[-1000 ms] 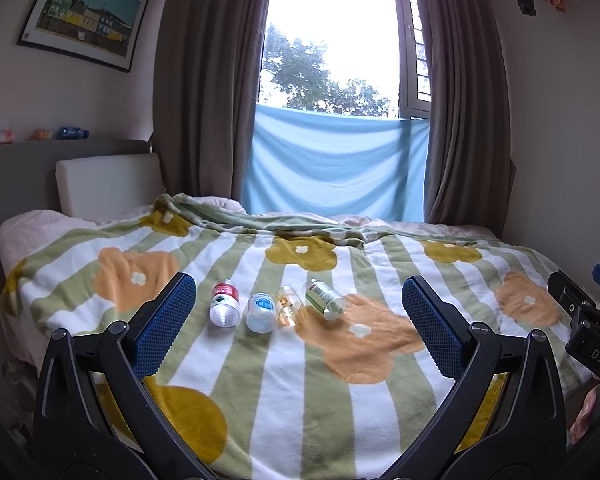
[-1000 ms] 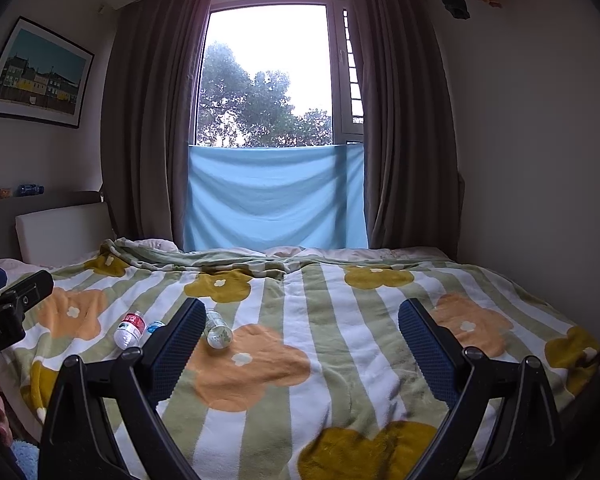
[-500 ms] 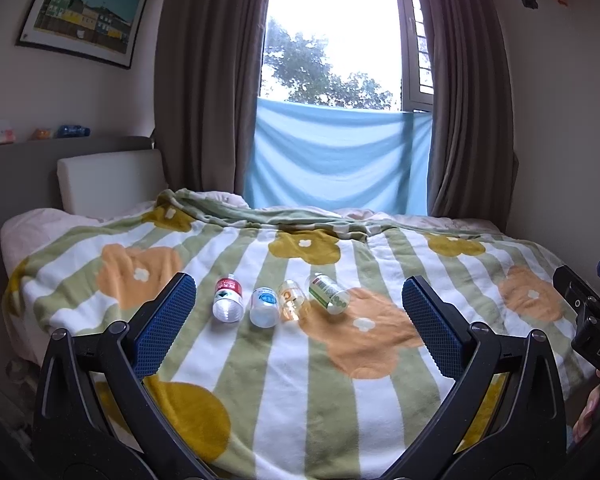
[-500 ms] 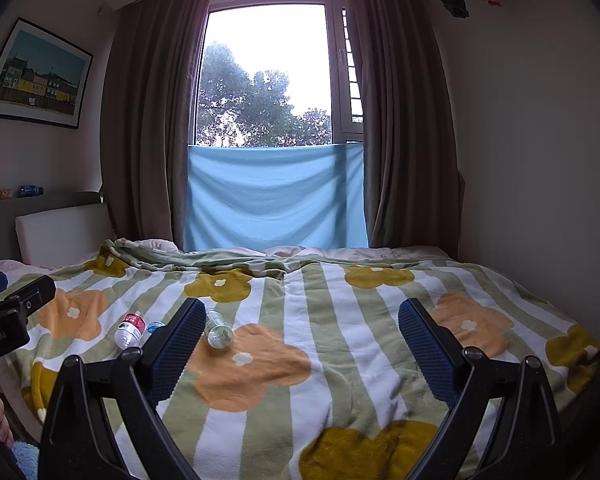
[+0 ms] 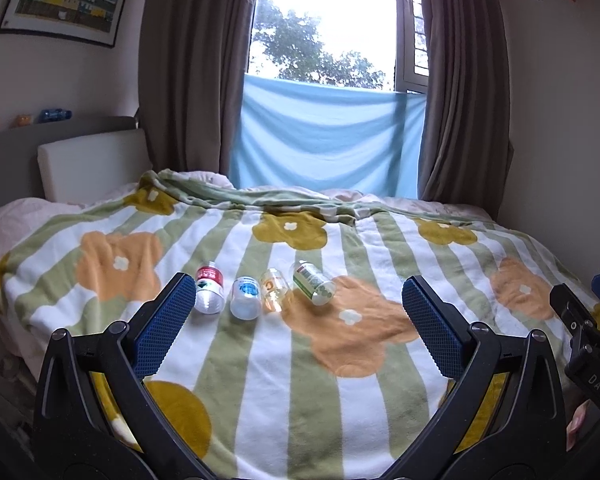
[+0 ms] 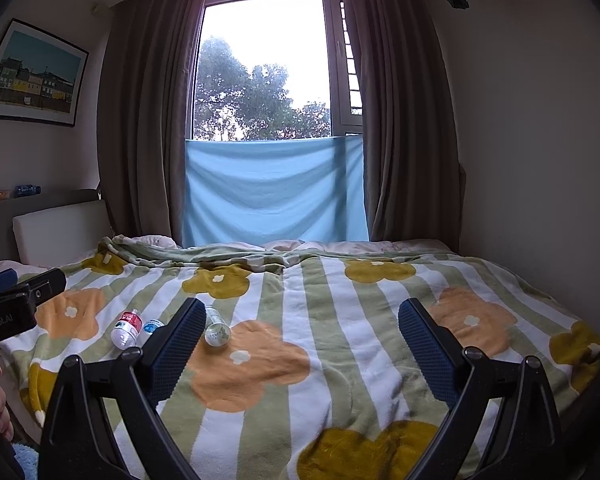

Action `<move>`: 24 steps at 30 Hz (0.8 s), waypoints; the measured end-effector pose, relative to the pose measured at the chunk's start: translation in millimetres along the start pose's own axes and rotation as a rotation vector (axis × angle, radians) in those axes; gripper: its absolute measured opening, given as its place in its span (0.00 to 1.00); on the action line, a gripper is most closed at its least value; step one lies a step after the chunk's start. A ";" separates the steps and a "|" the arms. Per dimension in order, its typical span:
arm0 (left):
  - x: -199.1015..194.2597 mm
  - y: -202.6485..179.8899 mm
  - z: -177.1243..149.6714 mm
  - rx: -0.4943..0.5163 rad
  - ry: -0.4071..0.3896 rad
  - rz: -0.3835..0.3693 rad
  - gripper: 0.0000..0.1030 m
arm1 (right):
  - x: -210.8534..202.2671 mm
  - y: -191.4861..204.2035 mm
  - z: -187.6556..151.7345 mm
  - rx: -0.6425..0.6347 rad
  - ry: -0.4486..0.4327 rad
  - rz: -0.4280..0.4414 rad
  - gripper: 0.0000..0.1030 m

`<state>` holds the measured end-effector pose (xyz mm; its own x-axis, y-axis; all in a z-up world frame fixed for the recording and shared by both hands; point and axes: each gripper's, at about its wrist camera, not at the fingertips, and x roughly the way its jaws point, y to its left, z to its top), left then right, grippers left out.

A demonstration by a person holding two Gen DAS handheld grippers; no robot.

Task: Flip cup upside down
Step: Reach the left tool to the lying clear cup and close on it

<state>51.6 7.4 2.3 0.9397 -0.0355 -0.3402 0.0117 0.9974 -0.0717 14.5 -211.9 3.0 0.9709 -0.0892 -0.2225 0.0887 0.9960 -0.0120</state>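
Several small plastic bottles lie in a row on a striped flower blanket (image 5: pixel 260 360): a red-label bottle (image 5: pixel 209 290), a blue-label bottle (image 5: pixel 245 298), an orange-label clear one (image 5: pixel 274 289) and a green-label one (image 5: pixel 314 283). I see no cup. My left gripper (image 5: pixel 298 320) is open and empty, held above the blanket short of the bottles. My right gripper (image 6: pixel 302 344) is open and empty further right; the red-label bottle (image 6: pixel 126 329) and the green-label bottle (image 6: pixel 217 326) show by its left finger (image 6: pixel 176 346).
The bed fills the room up to the window with a blue cloth (image 5: pixel 324 140) and brown curtains. A headboard shelf (image 5: pixel 56 126) with small items is at the left. The right gripper's body (image 5: pixel 588 344) shows at the right edge of the left wrist view.
The left gripper has tilted up and moved slightly forward; the bottles sit a little lower and larger in its view. The right gripper has barely moved. Both stay open.
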 end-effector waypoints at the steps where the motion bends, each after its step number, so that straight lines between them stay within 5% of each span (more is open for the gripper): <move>1: 11.8 -1.6 3.0 -0.004 0.024 -0.008 1.00 | 4.3 -2.0 -0.4 0.003 0.008 0.002 0.93; 7: 105.2 -14.4 24.2 -0.018 0.188 -0.058 1.00 | 32.4 -11.8 -11.1 0.012 0.063 0.027 0.93; 13: 220.3 -39.2 48.7 0.087 0.335 -0.024 1.00 | 58.3 -22.6 -25.3 0.016 0.104 0.050 0.93; 24: 440.1 -36.6 29.6 -0.028 0.858 -0.075 1.00 | 85.0 -49.5 -52.8 0.078 0.142 0.059 0.93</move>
<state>474.9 -42.9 -117.1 0.3530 -0.1481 -0.9238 0.0442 0.9889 -0.1416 80.8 -268.4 -66.8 0.9342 -0.0232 -0.3561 0.0551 0.9953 0.0799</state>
